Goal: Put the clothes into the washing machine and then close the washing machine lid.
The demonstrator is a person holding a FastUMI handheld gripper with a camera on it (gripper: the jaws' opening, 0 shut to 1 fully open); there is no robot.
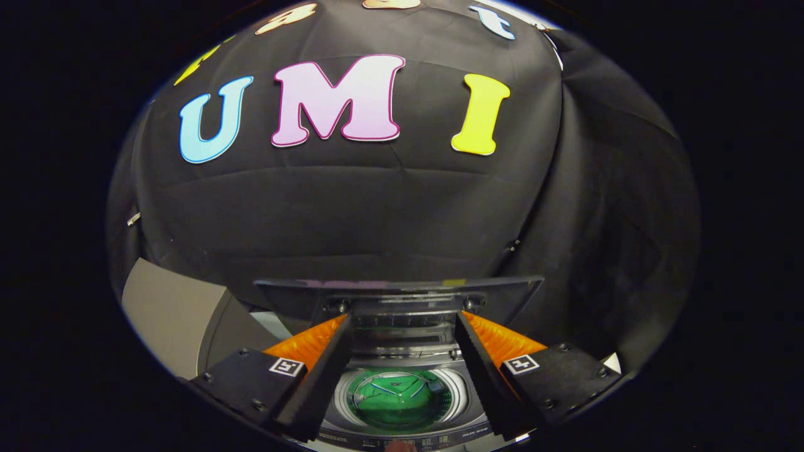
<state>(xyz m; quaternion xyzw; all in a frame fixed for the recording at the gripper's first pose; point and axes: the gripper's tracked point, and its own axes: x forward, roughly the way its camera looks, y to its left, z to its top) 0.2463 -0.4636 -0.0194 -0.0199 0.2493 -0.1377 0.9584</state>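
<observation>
A top-loading washing machine (352, 433) stands below and just ahead of my fingers, its round drum showing between them. A green garment (397, 397) with light stripes lies down inside the drum. The dark glass lid (402, 290) stands raised behind the drum, its edge running across just beyond my fingertips. My gripper (402, 323) hangs above the opening, open wide, with nothing between its fingers.
A grey box-like surface (169, 314) sits to the left of the machine. The black cloth wall hangs close behind the raised lid and wraps round to the right. The machine's control strip (402, 442) runs along its near edge.
</observation>
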